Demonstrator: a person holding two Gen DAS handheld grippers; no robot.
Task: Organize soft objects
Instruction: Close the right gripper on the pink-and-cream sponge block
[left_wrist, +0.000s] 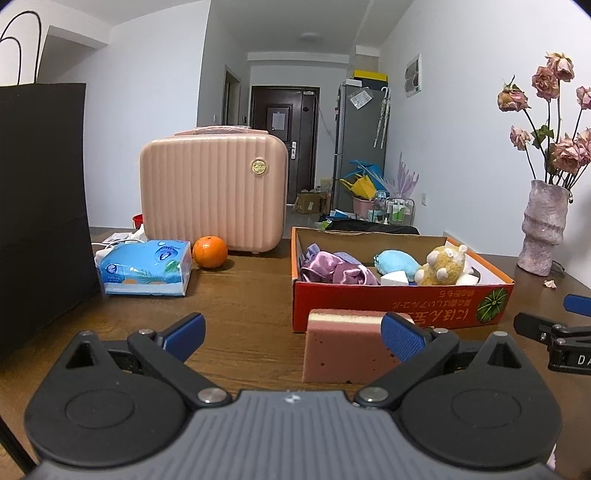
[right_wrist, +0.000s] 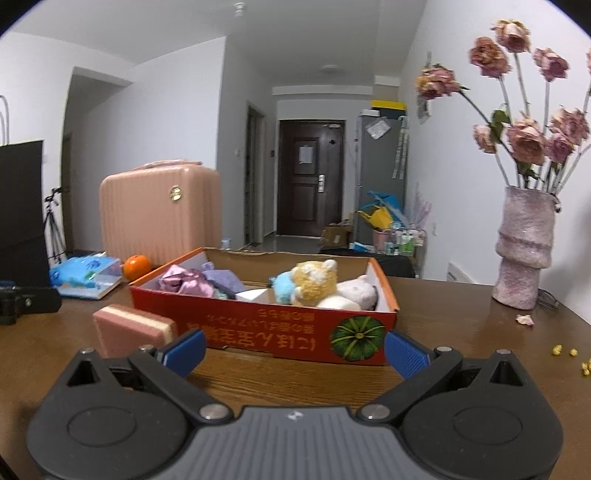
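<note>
A pink sponge with a cream layer (left_wrist: 341, 345) stands on the wooden table just in front of the red cardboard box (left_wrist: 391, 299). It lies between my left gripper's (left_wrist: 293, 338) open fingers, close to the right finger. The box holds purple cloth (left_wrist: 334, 267), a blue plush (left_wrist: 395, 260), a yellow plush (left_wrist: 441, 266) and white foam pieces. In the right wrist view the sponge (right_wrist: 135, 328) sits left of my open, empty right gripper (right_wrist: 293, 349), which faces the box (right_wrist: 266, 328).
A pink suitcase (left_wrist: 212, 194), an orange (left_wrist: 209, 252) and a blue tissue pack (left_wrist: 146, 267) stand at the back left. A black bag (left_wrist: 40, 206) is at the far left. A vase of dried roses (right_wrist: 524, 251) stands at the right, with crumbs (right_wrist: 569, 354) near it.
</note>
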